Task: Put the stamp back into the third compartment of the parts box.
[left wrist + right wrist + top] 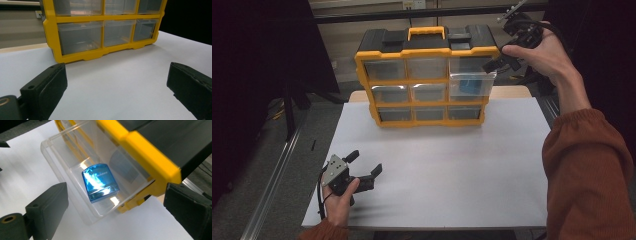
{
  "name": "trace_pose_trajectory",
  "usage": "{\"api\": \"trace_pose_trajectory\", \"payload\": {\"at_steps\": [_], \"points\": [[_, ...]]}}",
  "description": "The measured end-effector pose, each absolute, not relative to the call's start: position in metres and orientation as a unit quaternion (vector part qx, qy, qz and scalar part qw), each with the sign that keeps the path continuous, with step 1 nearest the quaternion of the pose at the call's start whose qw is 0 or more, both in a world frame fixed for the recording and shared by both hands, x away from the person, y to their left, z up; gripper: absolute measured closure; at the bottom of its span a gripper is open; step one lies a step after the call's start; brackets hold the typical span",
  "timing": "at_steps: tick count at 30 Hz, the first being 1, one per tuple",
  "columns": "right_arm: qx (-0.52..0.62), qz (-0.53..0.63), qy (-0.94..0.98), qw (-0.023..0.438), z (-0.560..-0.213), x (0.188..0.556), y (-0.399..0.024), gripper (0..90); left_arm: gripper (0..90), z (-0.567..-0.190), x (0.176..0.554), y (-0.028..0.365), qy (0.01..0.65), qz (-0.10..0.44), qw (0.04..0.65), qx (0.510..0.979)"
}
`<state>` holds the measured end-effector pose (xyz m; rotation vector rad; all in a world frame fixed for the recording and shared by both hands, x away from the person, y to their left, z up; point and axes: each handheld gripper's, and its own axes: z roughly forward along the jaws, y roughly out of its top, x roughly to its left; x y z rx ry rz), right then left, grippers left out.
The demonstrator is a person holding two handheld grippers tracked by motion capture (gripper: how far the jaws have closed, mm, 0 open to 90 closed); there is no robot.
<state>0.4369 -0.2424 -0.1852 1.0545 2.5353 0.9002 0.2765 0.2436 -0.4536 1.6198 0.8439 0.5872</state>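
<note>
White tabletop (437, 170) with yellow organizer (427, 75) at upper centre: right gripper (504, 62), jaws wide and empty, hovers by the pulled-out drawer (472, 82) holding a blue block (100, 182); a careless push could jam or tip the drawer.

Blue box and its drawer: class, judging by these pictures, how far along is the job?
Done: the blue box lies inside the pulled-out clear drawer of the yellow organizer. In hand: the right gripper hovers open above it, holding nothing. Left: probably pushing the drawer shut. The left gripper rests open.
</note>
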Motion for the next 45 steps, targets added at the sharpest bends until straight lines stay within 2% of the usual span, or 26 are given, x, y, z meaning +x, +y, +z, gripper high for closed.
{"api": "trace_pose_trajectory", "payload": {"at_steps": [25, 31, 45], "points": [[0.371, 0.341, 0.850, 0.150, -0.244, 0.409, -0.248, 3.8, 3.3, -0.453, 0.273, 0.246, 0.355, 0.254, 0.570, 0.696], [0.368, 0.346, 0.852, 0.138, -0.258, 0.405, -0.242, 3.9, 3.3, -0.453, 0.273, 0.246, 0.358, 0.249, 0.575, 0.692], [0.373, 0.358, 0.843, 0.148, -0.285, 0.397, -0.241, 4.1, 3.3, -0.453, 0.273, 0.246, 0.358, 0.250, 0.575, 0.692]]}}
